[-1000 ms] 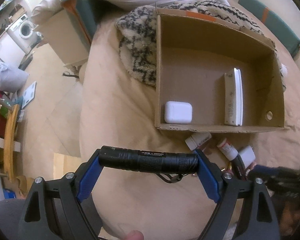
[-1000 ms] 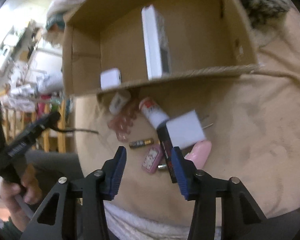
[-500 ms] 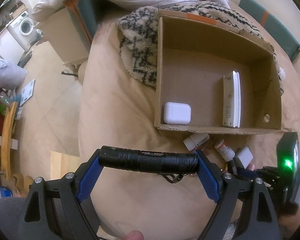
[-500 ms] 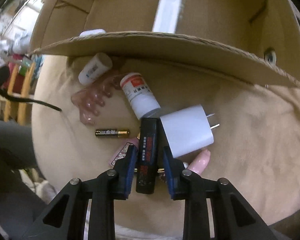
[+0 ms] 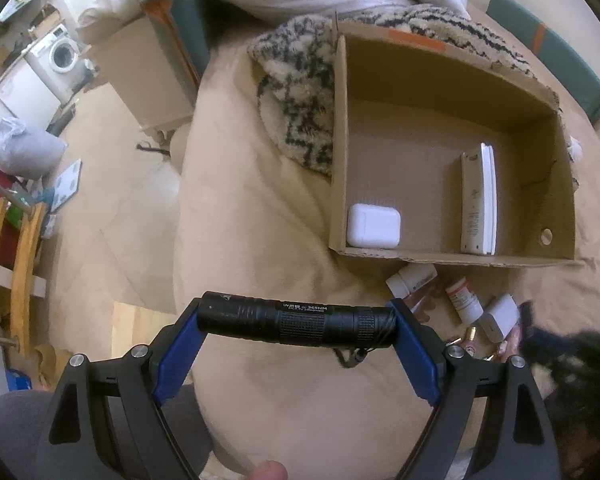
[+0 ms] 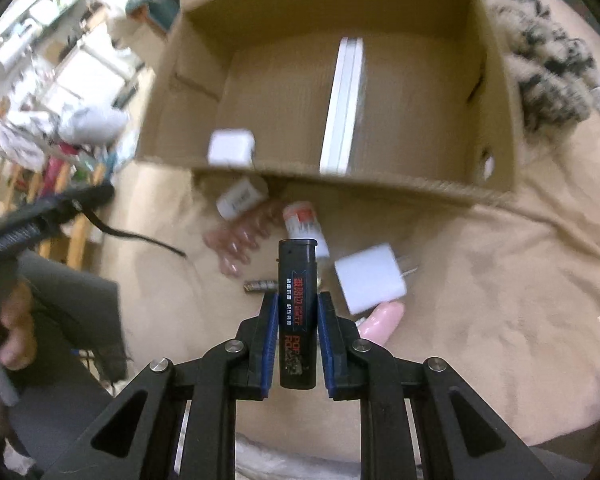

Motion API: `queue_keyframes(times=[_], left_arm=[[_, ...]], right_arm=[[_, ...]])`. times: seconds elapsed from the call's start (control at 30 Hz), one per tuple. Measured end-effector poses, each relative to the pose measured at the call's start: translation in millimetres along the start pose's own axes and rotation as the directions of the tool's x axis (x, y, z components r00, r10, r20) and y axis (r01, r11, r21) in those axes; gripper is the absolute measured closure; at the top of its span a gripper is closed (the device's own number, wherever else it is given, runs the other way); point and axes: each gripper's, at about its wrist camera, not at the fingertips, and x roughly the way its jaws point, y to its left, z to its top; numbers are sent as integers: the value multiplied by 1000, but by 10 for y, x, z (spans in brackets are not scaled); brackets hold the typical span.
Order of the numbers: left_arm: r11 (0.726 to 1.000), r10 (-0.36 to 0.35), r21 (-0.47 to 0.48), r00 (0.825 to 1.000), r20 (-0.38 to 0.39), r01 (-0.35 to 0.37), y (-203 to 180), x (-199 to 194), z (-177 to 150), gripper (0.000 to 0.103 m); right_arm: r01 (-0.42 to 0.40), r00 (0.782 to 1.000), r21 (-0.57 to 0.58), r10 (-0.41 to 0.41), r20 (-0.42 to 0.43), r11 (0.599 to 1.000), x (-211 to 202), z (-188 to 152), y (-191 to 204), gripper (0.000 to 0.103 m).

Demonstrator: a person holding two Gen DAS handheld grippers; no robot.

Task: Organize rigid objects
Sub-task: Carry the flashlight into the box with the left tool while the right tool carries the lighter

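Black lighter (image 6: 298,312) just clamped and lifted by right gripper (image 6: 298,320); flashlight (image 5: 296,322) held across left gripper (image 5: 296,344). Cardboard box (image 6: 496,128) judged next.

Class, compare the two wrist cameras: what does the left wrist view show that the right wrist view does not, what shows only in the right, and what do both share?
Only the left wrist view shows the left gripper clamped across the ends of a black flashlight, and a washing machine. Only the right wrist view shows the right gripper shut on a black lighter and a battery on the blanket. Both show the cardboard box holding a white earbud case, with a white charger lying outside it.
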Motion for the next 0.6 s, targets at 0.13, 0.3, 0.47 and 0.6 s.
queue_keyframes(times=[0.13, 0.3, 0.47, 0.6], left_arm=[[1000, 27, -2, 995, 91, -27, 17, -301, 2, 16], [998, 62, -12, 980, 191, -61, 9, -662, 81, 16], [997, 73, -31, 959, 274, -67, -12, -952, 284, 16], [996, 88, -37, 940, 329, -81, -94, -1078, 517, 16]], right_arm=[[4, 995, -6, -3, 100, 1000, -392, 97, -71, 82], [3, 982, -13, -1, 187, 1000, -704, 287, -155, 82], [15, 966, -14, -10, 258, 1000, -875, 548, -193, 82], [15, 957, -4, -14, 290, 1000, -916, 764, -244, 82]])
